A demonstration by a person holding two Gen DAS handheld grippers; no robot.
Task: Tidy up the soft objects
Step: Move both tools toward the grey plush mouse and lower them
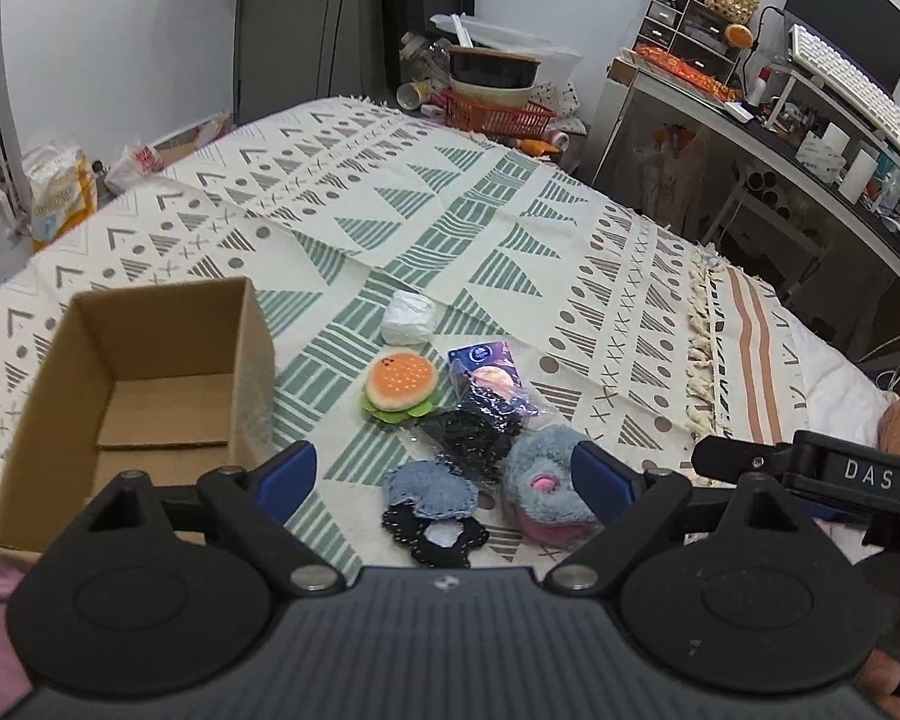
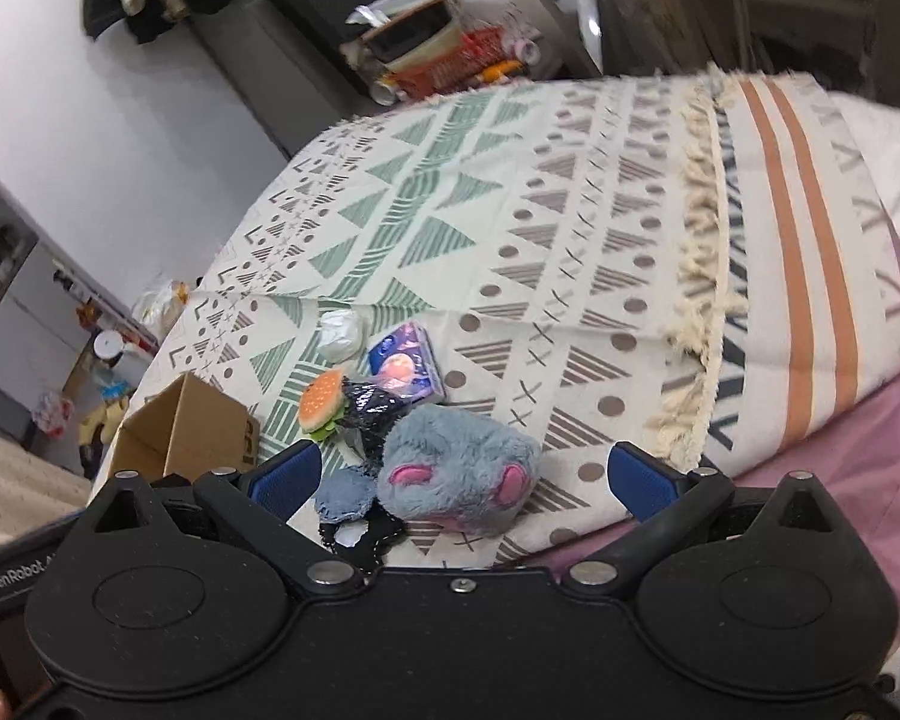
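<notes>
Nothing has gone into the open brown cardboard box point(image 1: 150, 384) yet: its floor is bare, and it stands on the patterned cream-and-green bedspread point(image 1: 450, 210) towards the bed's left side. The soft things lie in a loose cluster just right of it, near the bed's front edge: a round orange-and-green plush burger point(image 1: 399, 384), a white crumpled soft bundle point(image 1: 408, 317) behind it, a blue printed tissue packet point(image 1: 486, 369), a black speckled item in clear wrap point(image 1: 474, 432), a flat blue denim-and-black fabric patch point(image 1: 432, 501), and a fluffy grey-blue plush with pink ears point(image 2: 456, 474).

The left gripper point(image 1: 444, 480) is released, its blue pads spread wide over the fabric patch. The right gripper point(image 2: 462, 477) is likewise released, framing the grey-blue plush without touching it.

This looks like the first pick. The next move calls for lowering one gripper, pinching its toy, and carrying it left into the box.
</notes>
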